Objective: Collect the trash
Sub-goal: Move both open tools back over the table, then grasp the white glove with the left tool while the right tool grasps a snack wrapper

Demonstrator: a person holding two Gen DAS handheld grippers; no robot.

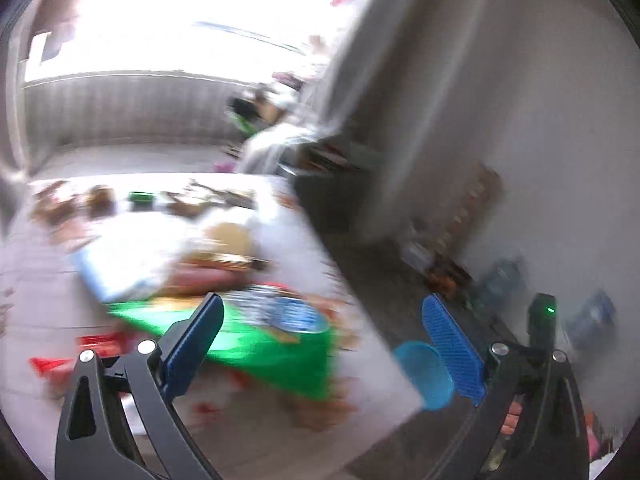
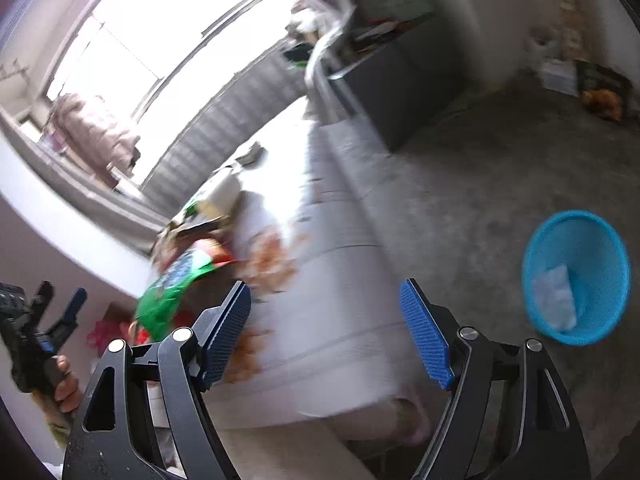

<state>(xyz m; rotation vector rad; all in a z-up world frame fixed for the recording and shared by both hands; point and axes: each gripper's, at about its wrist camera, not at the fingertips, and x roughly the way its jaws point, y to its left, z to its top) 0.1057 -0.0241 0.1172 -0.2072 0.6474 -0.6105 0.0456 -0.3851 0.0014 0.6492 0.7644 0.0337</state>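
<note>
Both views motion-blurred. Left gripper (image 1: 322,336): blue-padded fingers spread wide, nothing between them. Right gripper (image 2: 325,330): fingers likewise wide apart, empty. White tabletop (image 1: 280,236) runs ahead of and beneath both pairs of fingers, its edge passing between the left fingers. Green crinkled snack bag (image 1: 260,340) lies on the table just beyond the left gripper's left finger; in the right view the same bag (image 2: 168,296) sits just past the left fingertip. Orange-brown crumbs or stains (image 2: 272,260) spot the surface ahead of that finger. Round blue plastic bin (image 2: 576,276) stands on grey floor (image 2: 460,200), right of the right finger, pale scrap inside. Bright window (image 1: 200,16) far ahead.
</note>
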